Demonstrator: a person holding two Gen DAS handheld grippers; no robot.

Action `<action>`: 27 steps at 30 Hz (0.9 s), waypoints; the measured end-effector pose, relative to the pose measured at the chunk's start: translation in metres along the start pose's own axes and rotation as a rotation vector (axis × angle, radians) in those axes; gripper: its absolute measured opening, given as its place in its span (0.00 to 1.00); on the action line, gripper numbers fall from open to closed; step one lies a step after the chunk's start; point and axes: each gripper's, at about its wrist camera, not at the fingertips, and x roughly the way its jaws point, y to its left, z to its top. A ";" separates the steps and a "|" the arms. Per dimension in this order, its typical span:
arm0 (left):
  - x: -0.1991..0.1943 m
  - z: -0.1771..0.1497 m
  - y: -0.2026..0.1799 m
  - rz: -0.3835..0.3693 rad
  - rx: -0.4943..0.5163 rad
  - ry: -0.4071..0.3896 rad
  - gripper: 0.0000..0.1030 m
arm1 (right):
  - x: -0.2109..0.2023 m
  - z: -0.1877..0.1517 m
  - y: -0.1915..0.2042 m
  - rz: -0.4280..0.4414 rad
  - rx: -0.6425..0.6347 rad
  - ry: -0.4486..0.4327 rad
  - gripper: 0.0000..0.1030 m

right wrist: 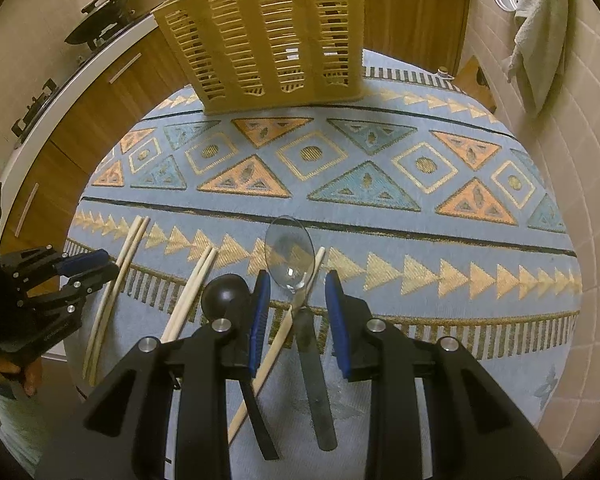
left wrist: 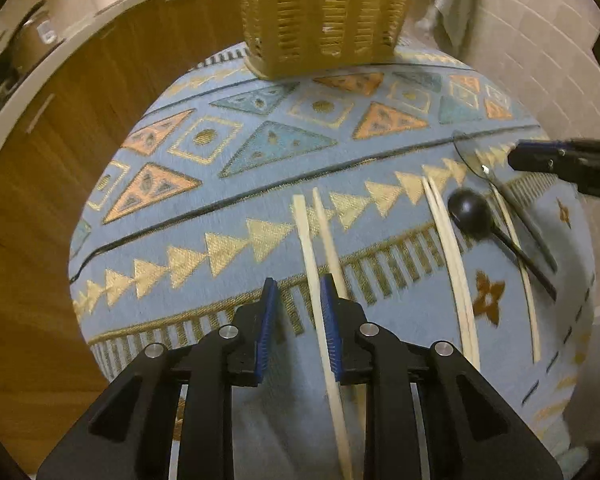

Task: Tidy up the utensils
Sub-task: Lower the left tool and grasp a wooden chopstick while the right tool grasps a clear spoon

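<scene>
A yellow slotted utensil basket [left wrist: 324,12] [right wrist: 264,40] stands at the far side of the blue patterned cloth [left wrist: 260,184] [right wrist: 380,208]. Pale chopsticks lie on the cloth: one pair [left wrist: 312,240] [right wrist: 112,292] runs between the open jaws of my left gripper [left wrist: 298,292] [right wrist: 100,266], another pair [left wrist: 448,248] [right wrist: 188,292] lies to its right. A black ladle [left wrist: 468,208] [right wrist: 224,292], a clear spoon [left wrist: 470,152] [right wrist: 290,252] and a single chopstick [right wrist: 284,328] lie further right. My right gripper [right wrist: 298,284] [left wrist: 516,158] is open over the clear spoon's neck.
Wooden cabinets with a white countertop [left wrist: 40,76] [right wrist: 60,92] curve around the left side. A pot [right wrist: 112,12] sits on the stove. A tiled wall [right wrist: 572,160] with a hanging towel [right wrist: 540,32] is at the right.
</scene>
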 end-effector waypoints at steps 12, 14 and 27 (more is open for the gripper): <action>0.010 0.015 -0.019 0.043 0.102 0.060 0.32 | 0.012 0.010 -0.009 0.009 -0.034 0.109 0.25; 0.010 0.014 -0.015 0.026 0.105 0.062 0.29 | 0.014 0.011 -0.010 0.022 -0.041 0.114 0.25; 0.009 0.014 -0.007 0.036 0.090 0.053 0.03 | 0.044 0.007 0.016 0.001 -0.155 0.247 0.25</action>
